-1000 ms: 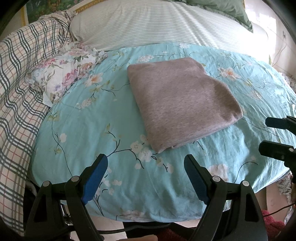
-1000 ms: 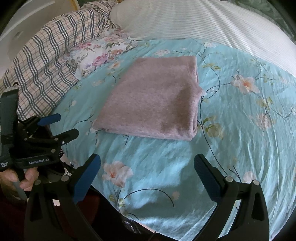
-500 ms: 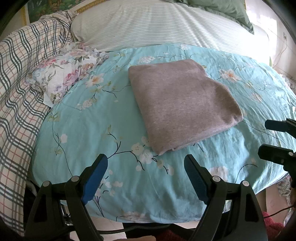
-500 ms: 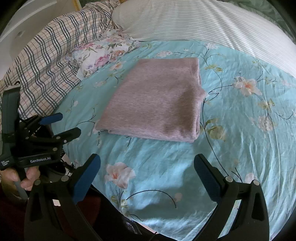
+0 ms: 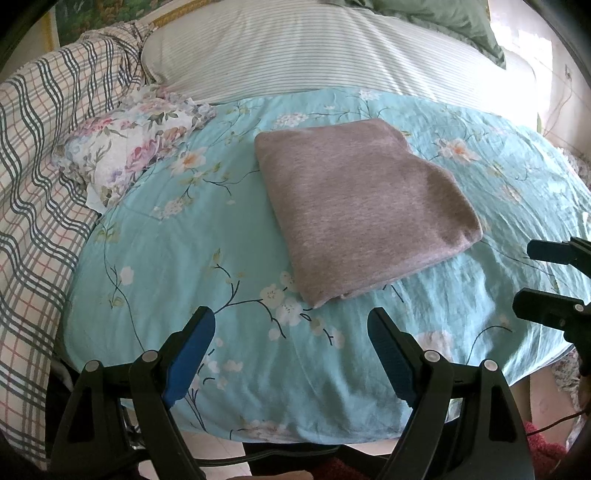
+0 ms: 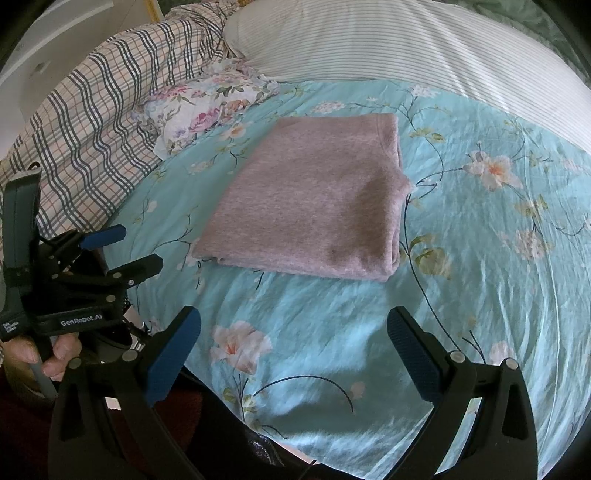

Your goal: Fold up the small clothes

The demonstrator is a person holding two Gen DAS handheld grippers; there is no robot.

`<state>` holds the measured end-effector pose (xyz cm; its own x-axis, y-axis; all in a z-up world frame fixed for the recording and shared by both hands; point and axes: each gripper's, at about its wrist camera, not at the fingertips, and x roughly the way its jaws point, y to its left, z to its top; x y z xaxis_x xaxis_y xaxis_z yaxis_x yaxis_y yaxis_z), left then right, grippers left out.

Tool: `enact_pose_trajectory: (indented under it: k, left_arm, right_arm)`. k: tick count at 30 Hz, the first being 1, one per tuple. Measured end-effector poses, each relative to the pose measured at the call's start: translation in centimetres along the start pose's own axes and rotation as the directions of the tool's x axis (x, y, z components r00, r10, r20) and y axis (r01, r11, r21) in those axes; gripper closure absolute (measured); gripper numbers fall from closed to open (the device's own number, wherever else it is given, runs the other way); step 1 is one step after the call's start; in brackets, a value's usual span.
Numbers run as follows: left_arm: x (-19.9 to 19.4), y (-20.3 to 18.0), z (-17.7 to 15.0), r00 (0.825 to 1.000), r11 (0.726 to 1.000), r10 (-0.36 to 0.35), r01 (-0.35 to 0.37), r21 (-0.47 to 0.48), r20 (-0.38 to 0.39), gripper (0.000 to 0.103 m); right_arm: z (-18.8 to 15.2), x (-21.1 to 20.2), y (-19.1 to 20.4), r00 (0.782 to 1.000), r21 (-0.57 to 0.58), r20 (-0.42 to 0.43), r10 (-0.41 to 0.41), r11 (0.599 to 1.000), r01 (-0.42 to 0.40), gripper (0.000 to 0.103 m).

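A pinkish-grey garment [image 5: 364, 206] [image 6: 314, 206] lies folded into a neat rectangle on the turquoise floral sheet [image 5: 166, 266] [image 6: 480, 258]. My left gripper [image 5: 290, 354] hovers open near the bed's front edge, short of the garment's near corner, with nothing between its blue pads. My right gripper [image 6: 295, 354] also stands open and empty, back from the garment's near folded edge. Each gripper shows in the other's view: the right gripper [image 5: 546, 280] at the right edge, the left gripper [image 6: 122, 251] at the left, held by a hand [image 6: 55, 354].
A crumpled floral cloth [image 5: 129, 147] [image 6: 207, 107] sits at the sheet's far left. A plaid blanket [image 5: 37, 177] [image 6: 92, 110] covers the left side. A striped pillow [image 5: 314, 48] [image 6: 406, 40] lies behind, with a green cushion [image 5: 443, 18] beyond it.
Both views have drifted slightly, so the folded garment sits a little lower in frame. Both grippers have stayed open and the garment has not moved on the sheet.
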<state>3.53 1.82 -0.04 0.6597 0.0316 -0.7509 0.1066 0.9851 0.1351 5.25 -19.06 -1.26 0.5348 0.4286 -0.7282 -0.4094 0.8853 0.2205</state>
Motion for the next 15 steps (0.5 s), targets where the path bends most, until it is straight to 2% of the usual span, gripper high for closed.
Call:
enact_pose_trajectory:
  k: [15]
  left_arm:
    - [0.03, 0.24, 0.05, 1.0, 1.0, 0.0, 0.0, 0.0, 0.001, 0.018]
  right_arm:
    - [-0.08, -0.24, 0.62, 1.0, 0.001, 0.004, 0.001, 1.0, -0.001, 0.002]
